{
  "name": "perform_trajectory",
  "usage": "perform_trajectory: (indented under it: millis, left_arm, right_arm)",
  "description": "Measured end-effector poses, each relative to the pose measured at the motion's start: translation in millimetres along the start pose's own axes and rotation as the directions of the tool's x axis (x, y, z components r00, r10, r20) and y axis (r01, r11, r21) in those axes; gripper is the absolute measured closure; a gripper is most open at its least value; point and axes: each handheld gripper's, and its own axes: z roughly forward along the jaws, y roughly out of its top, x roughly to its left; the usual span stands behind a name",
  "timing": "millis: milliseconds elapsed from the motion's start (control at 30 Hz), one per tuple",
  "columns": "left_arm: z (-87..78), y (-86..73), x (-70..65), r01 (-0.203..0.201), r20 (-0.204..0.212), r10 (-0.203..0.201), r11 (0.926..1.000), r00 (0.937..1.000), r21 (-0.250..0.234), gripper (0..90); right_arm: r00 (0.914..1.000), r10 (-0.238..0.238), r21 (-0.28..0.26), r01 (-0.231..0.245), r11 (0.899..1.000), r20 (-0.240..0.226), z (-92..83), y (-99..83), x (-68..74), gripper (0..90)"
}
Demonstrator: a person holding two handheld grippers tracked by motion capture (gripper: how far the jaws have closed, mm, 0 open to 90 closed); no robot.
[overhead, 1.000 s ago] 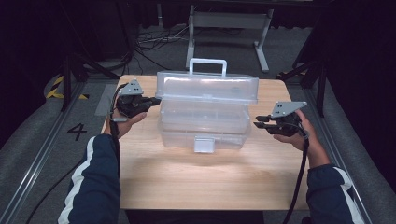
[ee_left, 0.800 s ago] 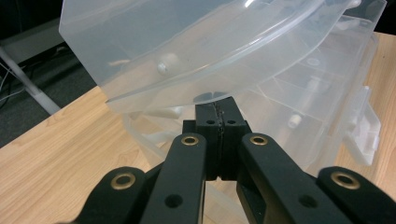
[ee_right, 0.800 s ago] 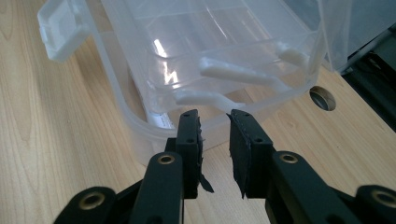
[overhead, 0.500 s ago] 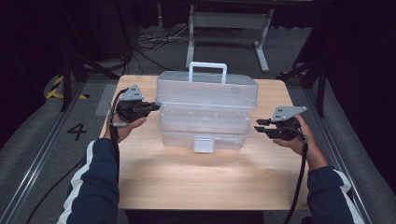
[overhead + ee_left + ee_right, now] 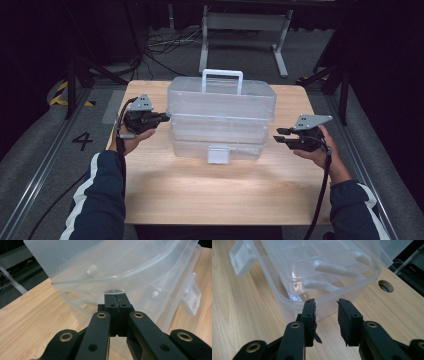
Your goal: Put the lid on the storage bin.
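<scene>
Translucent plastic organiser box [image 5: 220,117], tiers closing on tabletop [image 5: 215,190]: left gripper [image 5: 162,118], fingers pressed together, steadies its end flange; right gripper [image 5: 280,139] fingers just spreading, empty, beside opposite end.

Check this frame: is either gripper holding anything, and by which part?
The left gripper is shut at the storage box's left end, seemingly pinching the lid's rim. The right gripper, jaws just opening, holds nothing.

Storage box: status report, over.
Left gripper shut at the storage box's left end. Right gripper off its right end, jaws just been opening, nothing between. Table around unobstructed.
</scene>
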Motion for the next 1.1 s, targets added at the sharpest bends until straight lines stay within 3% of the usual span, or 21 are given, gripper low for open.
perform_trajectory:
  millis: [100,233,533,700,1100]
  left_arm:
    - [0.2,-2.2,-1.1,0.002,0.004,-0.002,1.0,1.0,0.004,90.0]
    - [-0.1,-4.9,-1.7,-0.001,0.001,0.001,1.0,1.0,0.01,90.0]
    - [1.4,-11.6,-4.7,0.001,0.006,-0.001,0.9998,1.0,0.02,90.0]
    - [3.3,-14.9,-7.3,-0.013,0.006,0.012,0.9986,0.9999,0.051,90.0]
    - [5.2,-20.5,-9.6,-0.01,0.009,0.01,0.9979,0.9999,0.064,90.0]
  right_arm:
    - [1.0,0.006,0.002,-0.006,1.0,-0.001,0.7,-0.4,0.1,65.5]
    - [0.9999,0.004,0.047,-0.005,0.999,0.013,5.4,-2.9,2.0,61.9]
    - [0.9997,0.014,0.049,-0.015,0.999,0.02,7.9,-9.9,7.9,56.5]
    - [0.9991,0.03,0.039,-0.031,0.999,0.03,7.9,-17.3,13.0,52.5]
    - [0.9982,0.047,0.046,-0.048,0.998,0.038,10.4,-25.5,18.4,49.7]
